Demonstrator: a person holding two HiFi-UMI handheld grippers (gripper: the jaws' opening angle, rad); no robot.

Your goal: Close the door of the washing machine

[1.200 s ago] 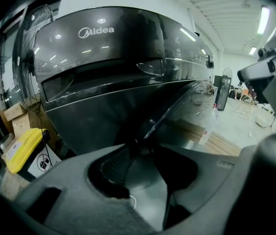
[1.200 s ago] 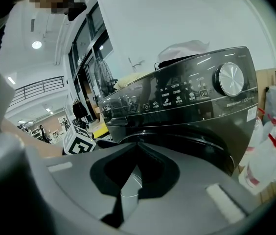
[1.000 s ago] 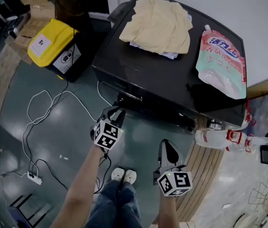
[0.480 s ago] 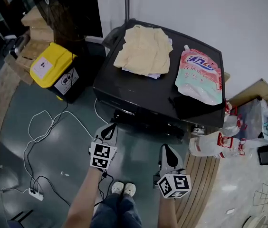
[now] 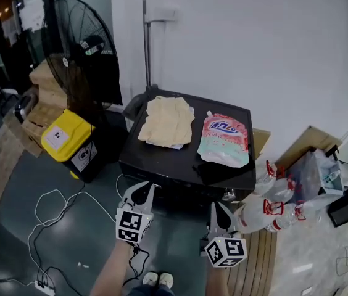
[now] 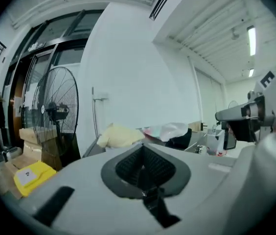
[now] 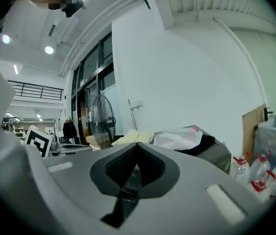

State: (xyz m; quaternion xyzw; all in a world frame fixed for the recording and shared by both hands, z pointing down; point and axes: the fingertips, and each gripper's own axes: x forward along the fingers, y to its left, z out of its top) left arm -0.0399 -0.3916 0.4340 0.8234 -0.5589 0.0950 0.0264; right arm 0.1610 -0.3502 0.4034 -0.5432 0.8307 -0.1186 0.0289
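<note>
White wall and grey floor fill the head view. A black box-shaped washing machine (image 5: 161, 160) stands against the wall, with a folded cream cloth (image 5: 165, 121) and a pink-and-green detergent pouch (image 5: 223, 142) on its top. Its front door cannot be made out from above. The left gripper (image 5: 138, 191) and right gripper (image 5: 216, 208) hang just in front of it.

Left gripper view: jaws pressed together on nothing, with a black pedestal fan (image 6: 55, 109) beyond.

Right gripper view: jaws together and empty, the pouch ahead.

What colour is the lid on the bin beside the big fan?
Yellow. The bin lid shows best in the head view.
</note>
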